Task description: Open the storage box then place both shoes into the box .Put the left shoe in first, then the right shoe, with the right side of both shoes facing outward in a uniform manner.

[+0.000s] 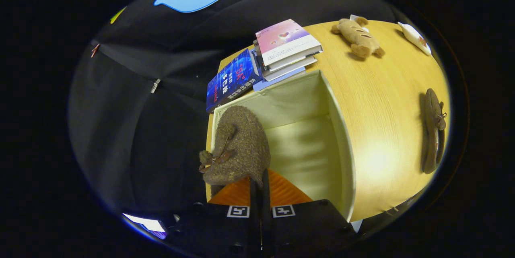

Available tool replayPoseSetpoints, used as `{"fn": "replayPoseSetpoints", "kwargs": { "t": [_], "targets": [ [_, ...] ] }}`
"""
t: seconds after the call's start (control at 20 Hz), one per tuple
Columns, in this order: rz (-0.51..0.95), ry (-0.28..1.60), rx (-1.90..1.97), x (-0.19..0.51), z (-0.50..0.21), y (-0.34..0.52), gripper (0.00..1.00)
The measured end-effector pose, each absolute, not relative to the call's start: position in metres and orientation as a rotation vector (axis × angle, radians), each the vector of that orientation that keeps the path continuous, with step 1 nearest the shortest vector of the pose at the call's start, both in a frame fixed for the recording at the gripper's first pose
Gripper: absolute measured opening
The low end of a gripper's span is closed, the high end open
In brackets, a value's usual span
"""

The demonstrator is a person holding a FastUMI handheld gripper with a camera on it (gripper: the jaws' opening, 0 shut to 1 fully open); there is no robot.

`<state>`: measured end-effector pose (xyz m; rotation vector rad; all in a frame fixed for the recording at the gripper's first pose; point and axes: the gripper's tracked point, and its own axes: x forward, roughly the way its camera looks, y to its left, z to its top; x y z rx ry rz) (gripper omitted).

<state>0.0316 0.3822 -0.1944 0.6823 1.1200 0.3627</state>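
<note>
Box open, first shoe going in

Gripper (259,183) fingers pinched tight on the fuzzy brown slipper (237,145), hanging just over the near-left corner of the open storage box (342,137). Not set down yet, looks like. Second slipper (433,129) waiting on the table (382,89), well right of the box.

The claw (260,177) is held directly above the open storage box (342,145), angled down toward the box's interior. Its two fingers (266,185) are pressed almost together, the edge of the brown shoe (239,147) pinched between them over the box.
</note>
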Motion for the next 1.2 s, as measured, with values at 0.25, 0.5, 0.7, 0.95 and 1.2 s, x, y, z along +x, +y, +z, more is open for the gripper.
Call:
{"fn": "replayPoseSetpoints", "kwargs": {
  "t": [0.25, 0.5, 0.7, 0.95, 1.2],
  "targets": [
    [0.425, 1.168, 0.743, 0.024, -0.193, 0.397, 0.34],
    [0.439, 1.165, 0.747, 0.023, -0.189, 0.394, 0.88],
    [0.453, 1.14, 0.754, 0.018, -0.178, 0.378, 0.97],
    [0.499, 1.087, 0.743, 0.007, -0.155, 0.34, 0.97],
    [0.515, 1.001, 0.729, 0.005, -0.131, 0.282, 0.97]
  ]
}}
